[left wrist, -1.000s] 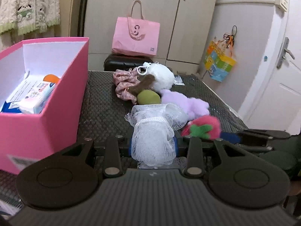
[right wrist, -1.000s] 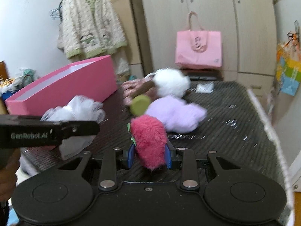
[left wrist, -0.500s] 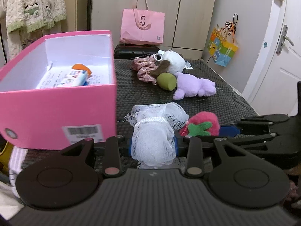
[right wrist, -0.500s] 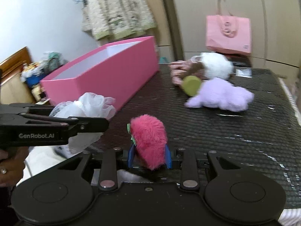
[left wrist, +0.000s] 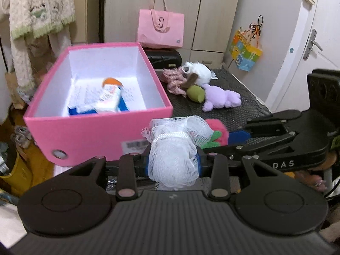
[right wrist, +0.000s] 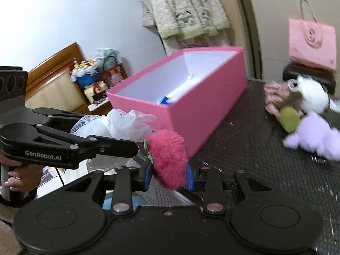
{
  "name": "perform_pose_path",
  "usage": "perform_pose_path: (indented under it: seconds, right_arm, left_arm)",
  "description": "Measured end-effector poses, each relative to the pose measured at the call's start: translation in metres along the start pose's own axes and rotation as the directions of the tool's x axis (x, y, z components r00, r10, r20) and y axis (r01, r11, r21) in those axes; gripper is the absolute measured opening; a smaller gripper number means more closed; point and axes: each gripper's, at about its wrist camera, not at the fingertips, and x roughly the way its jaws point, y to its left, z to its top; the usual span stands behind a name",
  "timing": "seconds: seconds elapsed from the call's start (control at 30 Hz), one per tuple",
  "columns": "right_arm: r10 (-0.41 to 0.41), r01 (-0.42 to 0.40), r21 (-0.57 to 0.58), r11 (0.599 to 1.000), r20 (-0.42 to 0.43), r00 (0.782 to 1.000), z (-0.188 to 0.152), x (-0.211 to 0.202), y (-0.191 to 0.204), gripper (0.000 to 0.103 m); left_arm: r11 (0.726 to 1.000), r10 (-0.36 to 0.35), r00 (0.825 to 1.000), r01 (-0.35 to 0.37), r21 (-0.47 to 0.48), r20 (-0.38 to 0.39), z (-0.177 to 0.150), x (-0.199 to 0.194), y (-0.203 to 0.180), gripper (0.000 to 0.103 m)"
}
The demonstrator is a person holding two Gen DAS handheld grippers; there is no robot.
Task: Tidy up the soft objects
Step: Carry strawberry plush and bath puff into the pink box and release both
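Both grippers now sit near the pink box's near wall, lifted off the table.
Left gripper fingers clamp the white mesh pouf; right gripper fingers clamp the pink strawberry plush. Judged next step: drop both into the box; four soft items remain far right.

Both wrist views close, angled down; share pink box.
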Motion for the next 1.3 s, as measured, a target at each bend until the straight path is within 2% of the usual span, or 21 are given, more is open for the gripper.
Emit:
perform_pose_path:
  seconds: [0.1,0.2,0.3,0.47,0.6,0.73,1.0,1.13,1.3]
  right_arm:
    - [0.005,-0.004,-0.048,0.999,0.021,1.0,0.015,0.001,0.015,0.037]
    - [0.008,-0.004,-0.084,0.996,0.052,0.999,0.03,0.004,0.027,0.037]
    - [-0.012,0.023,-0.11,0.994,0.096,0.995,0.044,0.01,0.033,0.037]
    - [-0.055,0.079,-0.147,0.986,0.161,0.985,0.064,0.027,0.037,0.037]
    - [-0.058,0.077,-0.141,0.987,0.139,0.989,0.085,0.041,0.033,0.037]
    - [-0.076,0.094,-0.137,0.986,0.131,0.988,0.102,0.053,0.028,0.037]
    - [-0.092,0.101,-0.133,0.986,0.076,0.993,0.127,0.082,0.011,0.037]
    - [-0.094,0.099,-0.124,0.987,0.046,0.995,0.144,0.1,-0.002,0.037]
    - [-0.134,0.139,-0.111,0.984,0.046,0.99,0.159,0.127,-0.02,0.042]
  left_arm:
    - [1.0,0.003,1.0,-0.004,0.011,0.014,0.01,-0.011,0.007,0.036]
    - [0.999,0.039,0.997,-0.041,0.028,0.073,0.019,-0.018,0.012,0.036]
    - [0.995,0.099,0.987,-0.101,0.007,0.13,0.024,-0.017,0.02,0.036]
    - [0.985,0.173,0.969,-0.174,-0.012,0.177,0.036,-0.008,0.034,0.036]
    - [0.973,0.229,0.958,-0.232,-0.002,0.173,0.051,0.002,0.041,0.036]
    - [0.965,0.256,0.951,-0.261,0.003,0.173,0.065,0.008,0.051,0.036]
    - [0.973,0.229,0.966,-0.227,-0.034,0.116,0.088,0.038,0.082,0.036]
    - [0.971,0.239,0.966,-0.235,-0.052,0.095,0.099,0.054,0.099,0.037]
    - [0.95,0.307,0.949,-0.301,-0.082,0.078,0.112,0.079,0.122,0.054]
